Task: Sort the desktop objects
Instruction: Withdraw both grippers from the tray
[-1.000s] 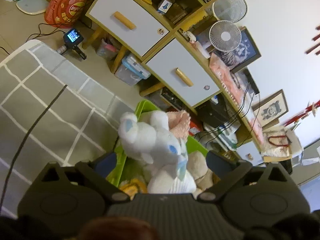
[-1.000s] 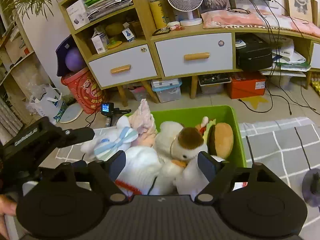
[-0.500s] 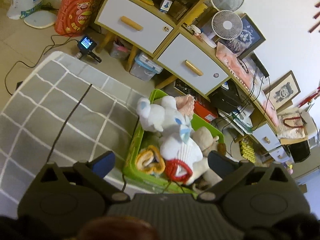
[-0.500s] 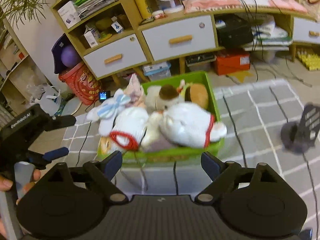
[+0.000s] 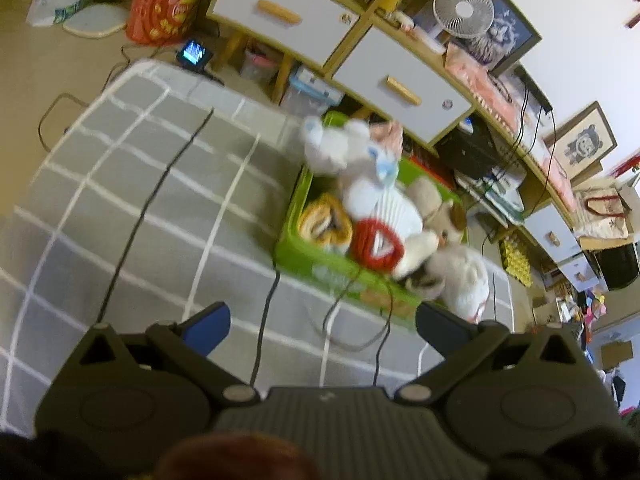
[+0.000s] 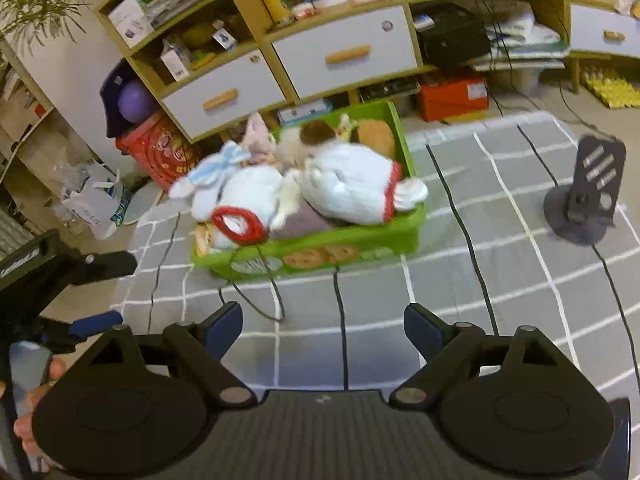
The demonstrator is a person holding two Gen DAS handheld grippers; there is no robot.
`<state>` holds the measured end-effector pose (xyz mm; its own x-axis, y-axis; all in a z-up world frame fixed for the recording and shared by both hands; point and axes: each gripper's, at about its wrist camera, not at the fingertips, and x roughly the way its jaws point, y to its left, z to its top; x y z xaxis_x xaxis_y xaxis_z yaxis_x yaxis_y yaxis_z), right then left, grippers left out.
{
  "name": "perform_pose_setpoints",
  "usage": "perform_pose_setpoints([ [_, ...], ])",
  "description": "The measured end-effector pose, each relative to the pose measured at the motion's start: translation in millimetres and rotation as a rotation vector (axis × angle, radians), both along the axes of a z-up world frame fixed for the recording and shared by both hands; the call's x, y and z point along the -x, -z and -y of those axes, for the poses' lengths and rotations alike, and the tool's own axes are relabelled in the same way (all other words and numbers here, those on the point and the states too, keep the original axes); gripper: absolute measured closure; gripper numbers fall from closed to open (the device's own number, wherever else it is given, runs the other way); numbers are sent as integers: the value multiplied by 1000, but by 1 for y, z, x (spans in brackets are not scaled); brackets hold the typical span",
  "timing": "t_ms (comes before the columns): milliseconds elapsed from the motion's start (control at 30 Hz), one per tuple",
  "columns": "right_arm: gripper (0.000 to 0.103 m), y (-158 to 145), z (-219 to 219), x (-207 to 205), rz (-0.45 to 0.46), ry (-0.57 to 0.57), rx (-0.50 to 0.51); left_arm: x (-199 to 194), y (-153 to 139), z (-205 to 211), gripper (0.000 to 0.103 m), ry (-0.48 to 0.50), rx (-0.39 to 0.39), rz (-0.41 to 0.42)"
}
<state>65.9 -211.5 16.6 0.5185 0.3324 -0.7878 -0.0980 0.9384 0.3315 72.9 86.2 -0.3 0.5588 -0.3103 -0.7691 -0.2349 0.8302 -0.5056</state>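
A green bin (image 5: 320, 270) (image 6: 352, 240) full of plush toys stands on the grey checked mat. A white plush with a red loop (image 5: 376, 224) (image 6: 240, 196) lies on top, beside a bigger white plush with red trim (image 6: 352, 186). A brown-and-white plush dog (image 6: 312, 136) and an orange plush (image 5: 326, 220) lie in the bin too. My left gripper (image 5: 320, 324) is open and empty, well back from the bin; it also shows in the right wrist view (image 6: 96, 292). My right gripper (image 6: 323, 328) is open and empty, also back from the bin.
A wooden cabinet with grey drawers (image 6: 344, 56) (image 5: 396, 88) stands behind the bin. A red tub (image 6: 160, 152) and a white bag (image 6: 92, 208) sit at the left. A black stand (image 6: 588, 196) is on the mat at right. Black cables (image 6: 456, 208) cross the mat.
Both grippers have pulled up and back from the bin, which now looks smaller and farther off. The plush toys stay in the bin. Both grippers stay open.
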Motion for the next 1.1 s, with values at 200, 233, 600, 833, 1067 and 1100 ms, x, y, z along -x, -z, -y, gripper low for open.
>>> perform_pose_setpoints([
  [200,15,8,3,1,-40,13,63,12,18,15,1,83,-73,-80],
  [233,15,7,4,3,-38,12,63,15,18,16,1,97,-78,-81],
  [600,14,5,0,10,-40,-28,107,35,17,34,1,192,-223,-92],
  [833,14,-1,-4,20,-9,-58,147,50,8,44,1,182,-318,-72],
  [1067,14,-18,-8,44,57,-111,171,73,-11,66,1,219,-440,-19],
  [1100,14,-20,-8,47,64,-115,170,77,-13,69,1,221,-452,-16],
])
